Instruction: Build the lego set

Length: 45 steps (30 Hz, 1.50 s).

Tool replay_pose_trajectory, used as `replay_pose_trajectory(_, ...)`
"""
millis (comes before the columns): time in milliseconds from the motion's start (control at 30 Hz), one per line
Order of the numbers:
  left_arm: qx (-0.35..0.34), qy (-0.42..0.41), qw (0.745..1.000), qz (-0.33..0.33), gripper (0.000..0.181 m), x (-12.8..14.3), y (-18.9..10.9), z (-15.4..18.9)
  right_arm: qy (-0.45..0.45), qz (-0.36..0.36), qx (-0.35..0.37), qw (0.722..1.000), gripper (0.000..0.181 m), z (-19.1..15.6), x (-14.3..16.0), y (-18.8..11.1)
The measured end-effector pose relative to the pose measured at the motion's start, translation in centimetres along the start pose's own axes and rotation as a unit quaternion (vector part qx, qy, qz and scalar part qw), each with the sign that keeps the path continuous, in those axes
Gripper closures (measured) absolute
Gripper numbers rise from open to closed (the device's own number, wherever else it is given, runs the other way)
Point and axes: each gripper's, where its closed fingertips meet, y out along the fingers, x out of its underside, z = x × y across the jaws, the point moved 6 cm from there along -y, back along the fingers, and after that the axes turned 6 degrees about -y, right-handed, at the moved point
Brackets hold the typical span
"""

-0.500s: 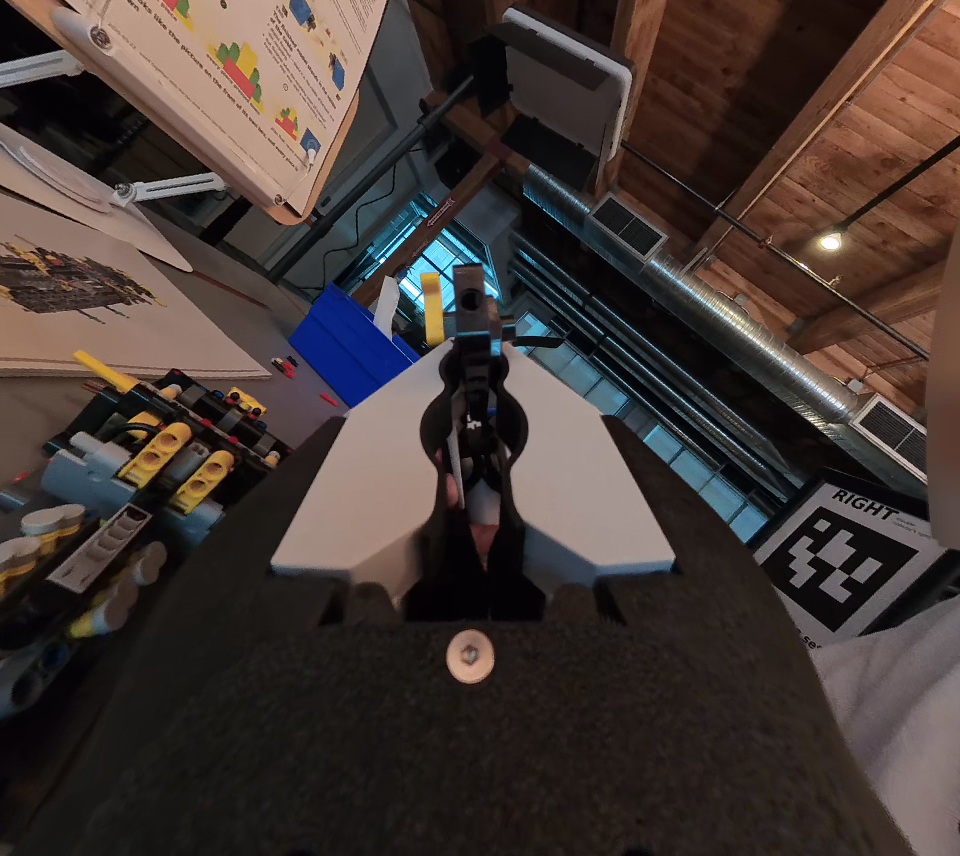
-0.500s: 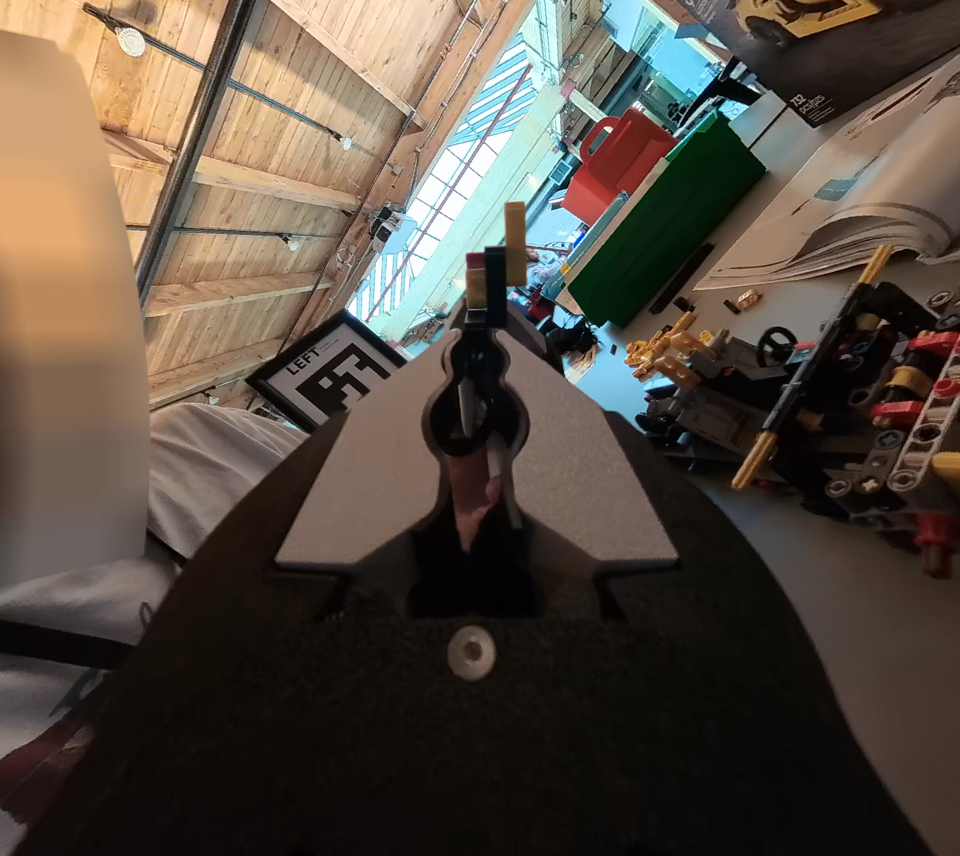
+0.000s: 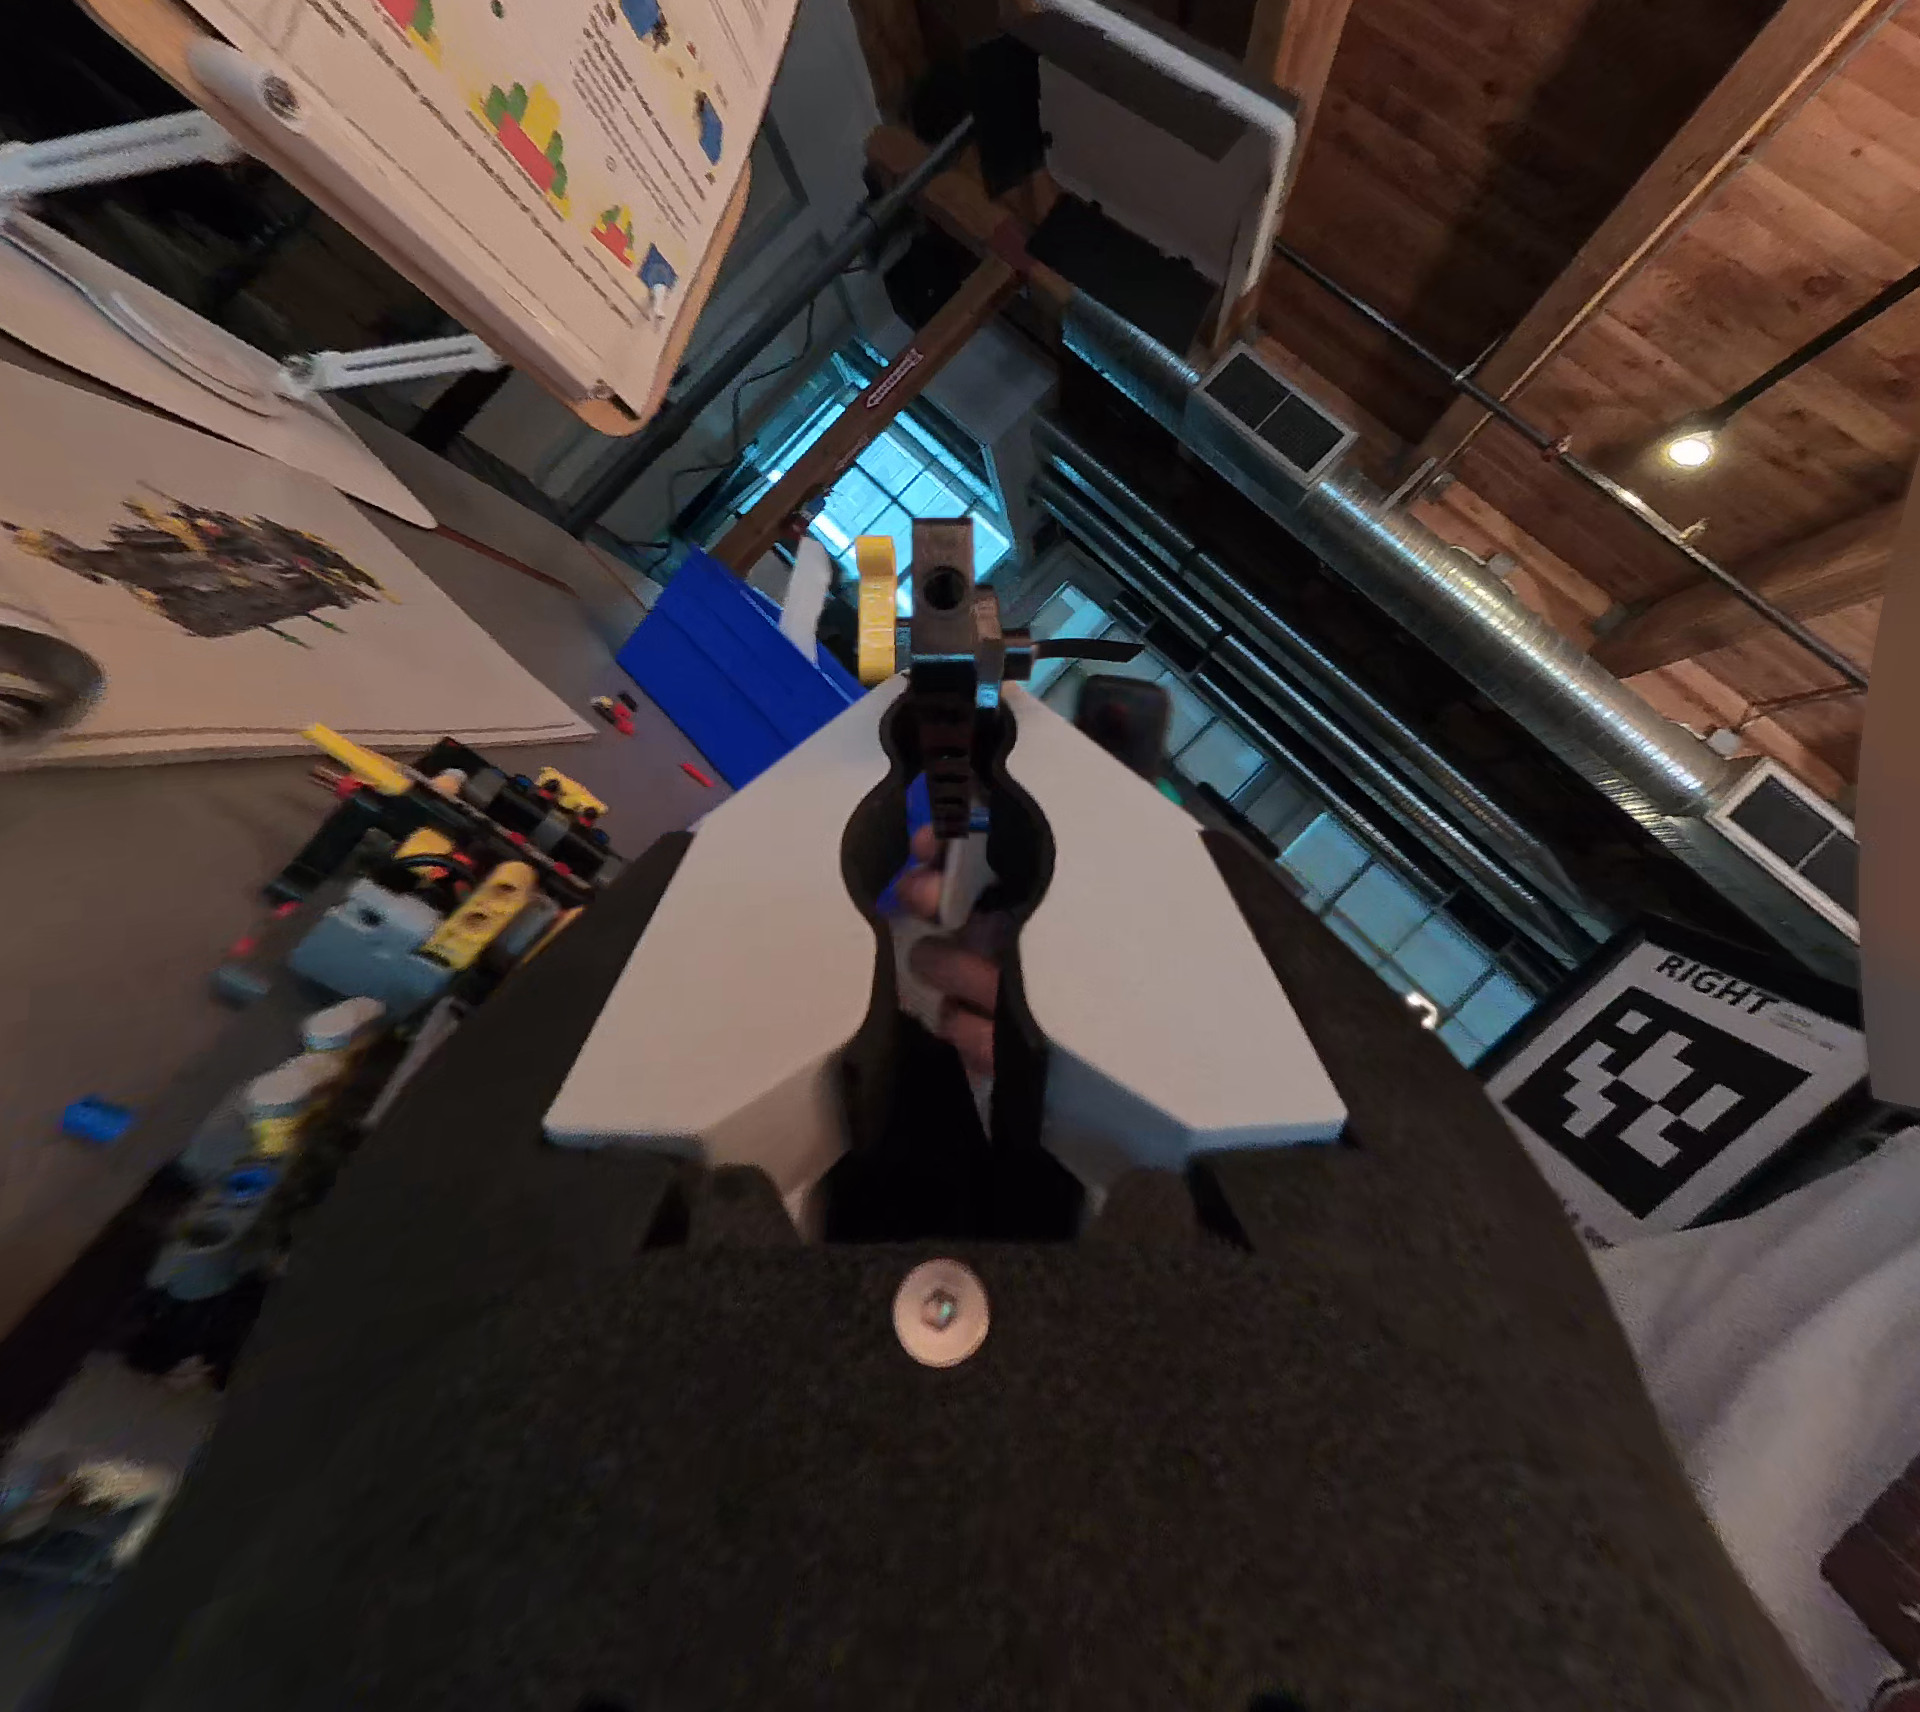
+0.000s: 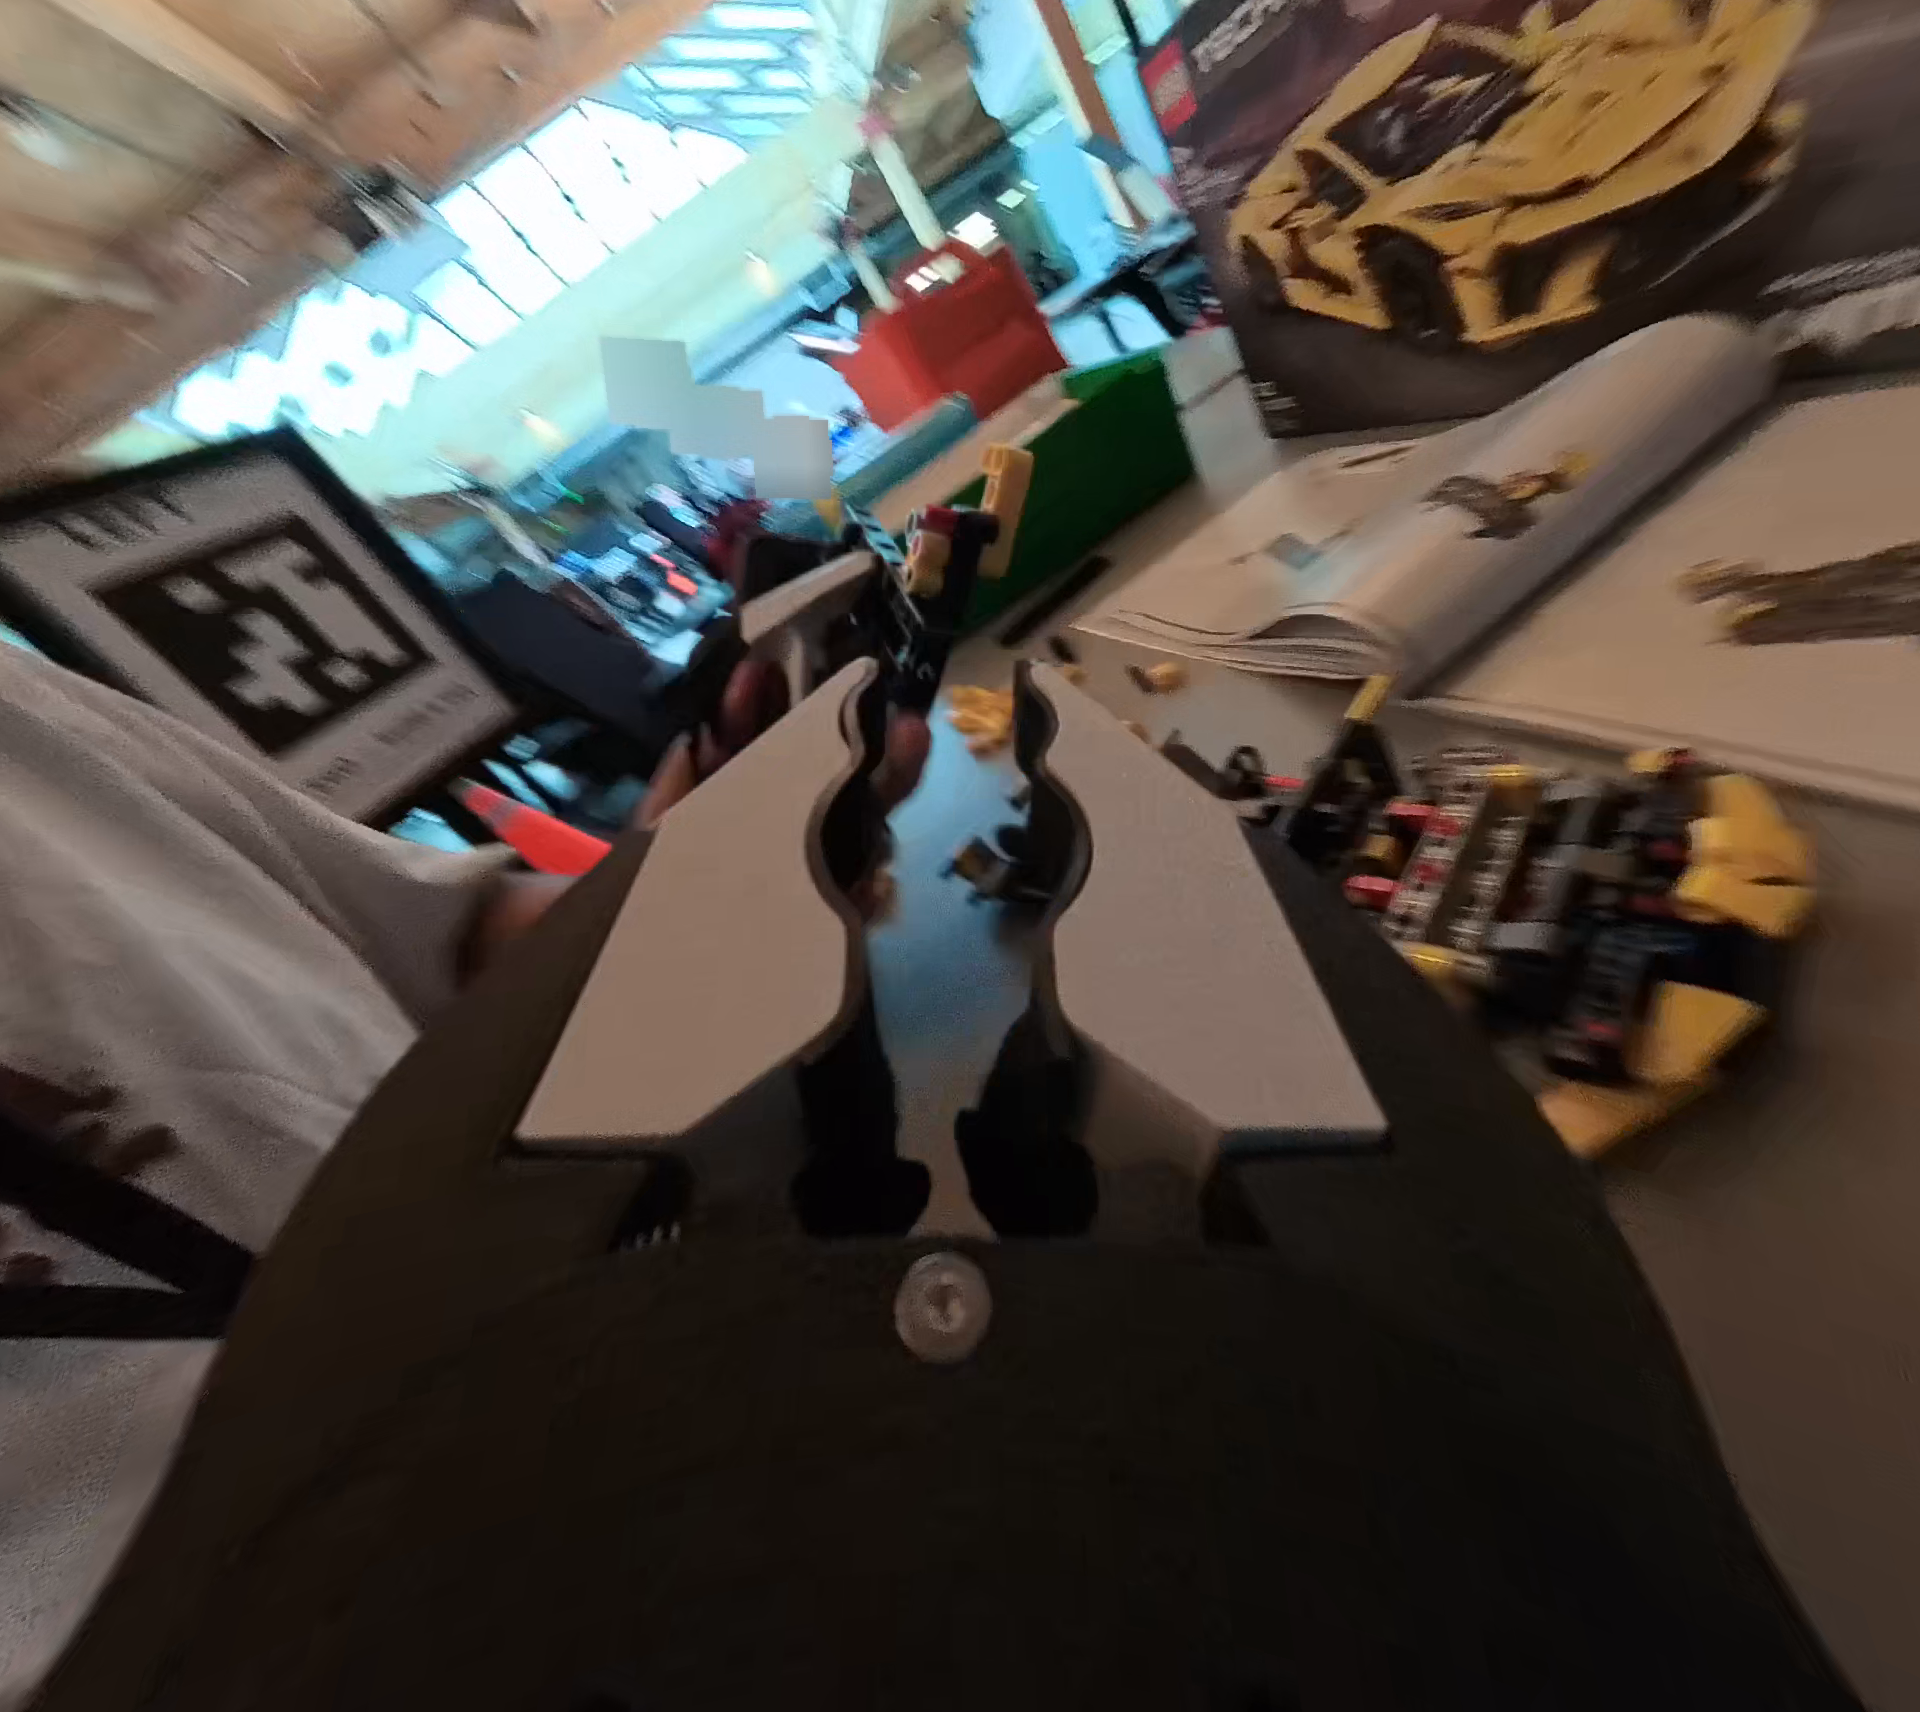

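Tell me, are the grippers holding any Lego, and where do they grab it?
The left gripper pinches a small black-and-yellow Lego piece by its lower end. The right gripper is open and holds nothing.

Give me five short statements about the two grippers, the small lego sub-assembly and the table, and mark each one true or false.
1. The left gripper is shut on the small black-and-yellow lego sub-assembly. True.
2. The right gripper is clamped on that sub-assembly. False: its jaws stand apart with nothing between them, and the sub-assembly sits beyond, in the left gripper.
3. The partly built black, yellow and red lego car chassis lies on the grey table. True.
4. The open instruction booklet is closed and stacked on the chassis. False: it lies open on the table, behind the chassis.
5. A blue plastic bin stands on the table ahead of the left gripper. True.
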Motion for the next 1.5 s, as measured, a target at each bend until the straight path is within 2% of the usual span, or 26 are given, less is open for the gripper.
replay_pose_trajectory(100, -0.039, 0.05, 0.998, -0.025, 0.172, -1.3, -1.0, -1.0, -0.099, -0.085, 0.067, 0.989, 0.156, -0.9, -0.1, -1.5)
replay_pose_trajectory(200, -0.082, 0.143, 0.984, -0.074, 0.172, -2.0, -2.0, -1.2, -0.171, -0.241, 0.156, 0.942, 0.161, -0.3, 2.3, -3.9)
replay_pose_trajectory(267, -0.108, 0.217, 0.965, -0.103, 0.173, -1.9, -2.5, -1.1, -0.159, -0.344, 0.15, 0.913, 0.158, -0.2, 5.3, -5.4)
replay_pose_trajectory(333, -0.114, 0.24, 0.957, -0.115, 0.172, -1.5, -2.8, -1.1, -0.128, -0.391, 0.131, 0.902, 0.155, -0.4, 7.3, -6.2)
replay_pose_trajectory(400, -0.118, 0.23, 0.958, -0.12, 0.172, -1.2, -2.9, -1.3, -0.111, -0.405, 0.148, 0.895, 0.153, -0.4, 8.0, -6.6)
replay_pose_trajectory(600, -0.121, 0.273, 0.945, -0.133, 0.172, -0.6, -2.7, -1.0, -0.148, -0.424, 0.216, 0.867, 0.154, -0.9, 9.0, -5.9)
replay_pose_trajectory(700, -0.11, 0.263, 0.949, -0.131, 0.172, -0.6, -2.6, -0.9, -0.141, -0.421, 0.221, 0.868, 0.154, -0.7, 8.8, -5.7)
replay_pose_trajectory(833, -0.116, 0.235, 0.957, -0.128, 0.172, -0.8, -2.8, -1.4, -0.154, -0.441, 0.245, 0.85, 0.155, -0.5, 8.2, -5.7)
replay_pose_trajectory(933, -0.114, 0.229, 0.958, -0.127, 0.173, -0.8, -2.8, -1.4, -0.128, -0.443, 0.276, 0.843, 0.158, -0.6, 7.8, -5.4)
replay_pose_trajectory(1067, -0.116, 0.245, 0.953, -0.135, 0.173, -0.5, -2.7, -1.3, -0.08, -0.471, 0.327, 0.815, 0.158, -1.3, 8.1, -4.7)
replay_pose_trajectory(1233, -0.111, 0.251, 0.951, -0.142, 0.173, -0.1, -2.6, -1.2, -0.087, -0.487, 0.355, 0.793, 0.158, -1.6, 8.4, -4.0)
replay_pose_trajectory(1500, -0.104, 0.246, 0.952, -0.148, 0.173, 0.1, -2.6, -1.0, -0.066, -0.511, 0.357, 0.779, 0.163, -0.5, 9.0, -3.6)
